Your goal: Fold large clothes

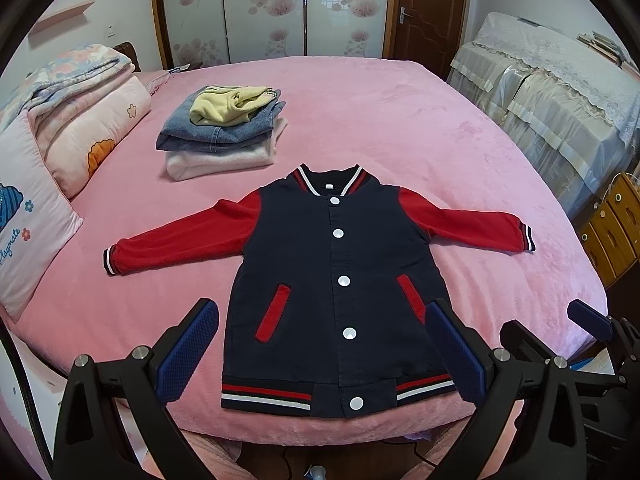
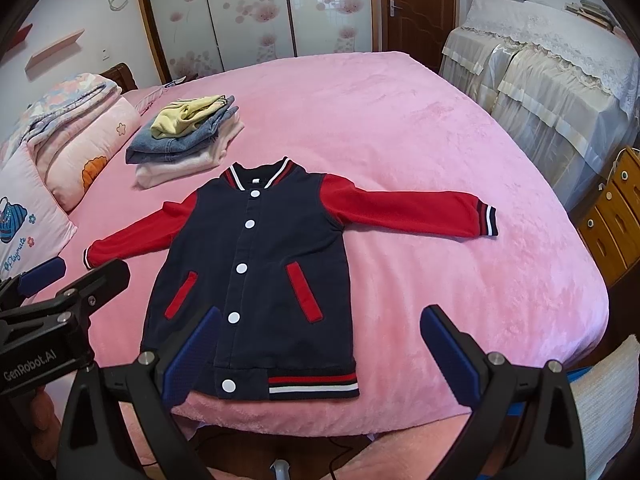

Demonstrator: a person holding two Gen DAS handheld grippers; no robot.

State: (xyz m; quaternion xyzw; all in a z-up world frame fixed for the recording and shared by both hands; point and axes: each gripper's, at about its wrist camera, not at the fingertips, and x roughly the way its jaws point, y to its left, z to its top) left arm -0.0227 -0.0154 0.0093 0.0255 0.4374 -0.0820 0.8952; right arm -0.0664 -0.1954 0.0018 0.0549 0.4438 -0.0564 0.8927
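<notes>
The jacket [image 1: 340, 280], navy body with red sleeves and white snap buttons, lies flat and face up on the bed [image 1: 460, 128], its striped hem close to the near edge and its collar pointing toward the far edge. The front is buttoned. The left sleeve [image 1: 180, 236] and the right sleeve [image 1: 468, 224] are each spread outward, cuffs well apart from the body. No fold is visible anywhere on the garment.

Judgement on progress: this jacket is laid out and smoothed but folding has not begun; both sleeves remain to be brought in and the body remains to be doubled over. A stack of folded clothes [image 1: 224, 132], denim on a pale garment with a yellow piece on top, sits beyond the collar toward the far left of the bed, which suggests other items are already done.

The left claw [image 1: 324, 356] hovers over the near edge, jaws wide apart, straddling the lower body of the jacket in its own view; it holds nothing, and contact with the fabric cannot be confirmed. The right claw [image 2: 320, 360] is likewise wide open and empty, positioned above the hem's right-hand portion near the near edge.

Folded quilts and pillows [image 1: 80, 120] occupy the left edge of the bed, clear of the jacket.
</notes>
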